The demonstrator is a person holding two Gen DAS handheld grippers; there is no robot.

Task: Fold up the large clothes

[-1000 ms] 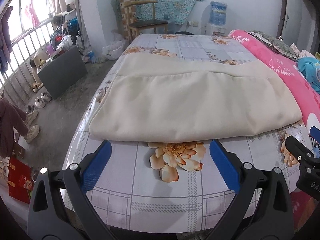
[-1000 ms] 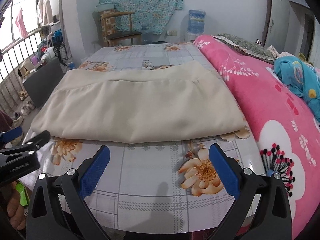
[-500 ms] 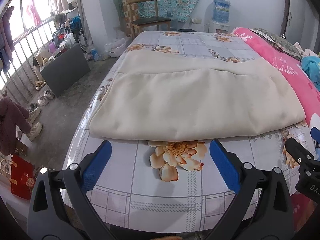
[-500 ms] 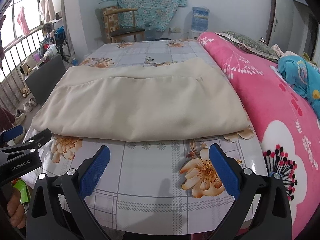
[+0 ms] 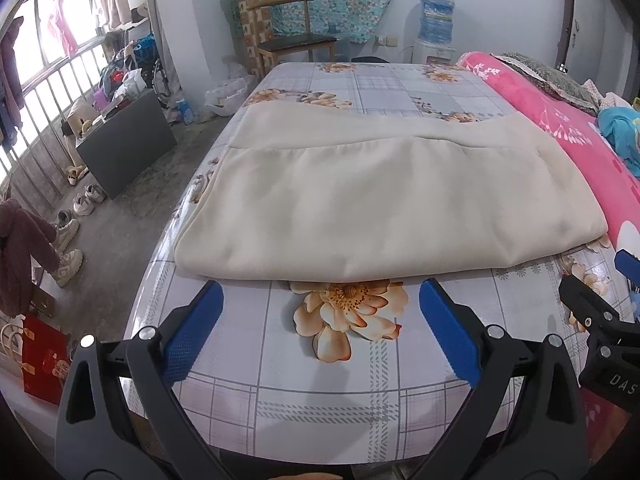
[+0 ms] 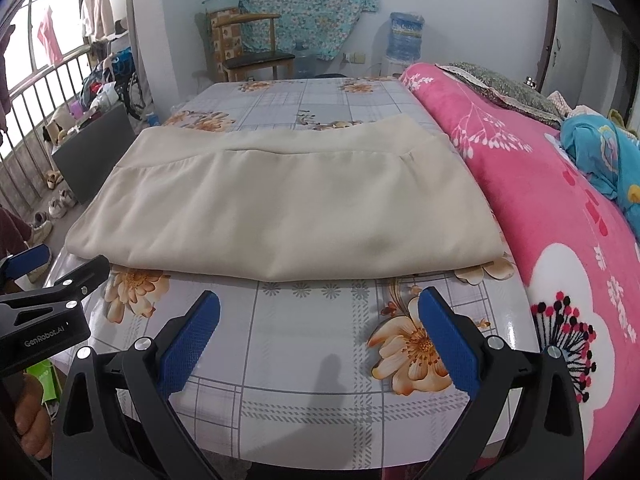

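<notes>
Cream folded fabric garment (image 5: 384, 208) lies flat on the floral tabletop (image 5: 320, 380), both grippers' blue-padded fingers (image 5: 192, 332) spread apart, ready to pinch its near edge.

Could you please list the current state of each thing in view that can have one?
Left claw: open, empty, hovering short of the garment.
Right claw: open, empty.
Large cream fabric garment: folded, lying flat on the table.
Floral plaid tablecloth-covered table: near part bare.
</notes>
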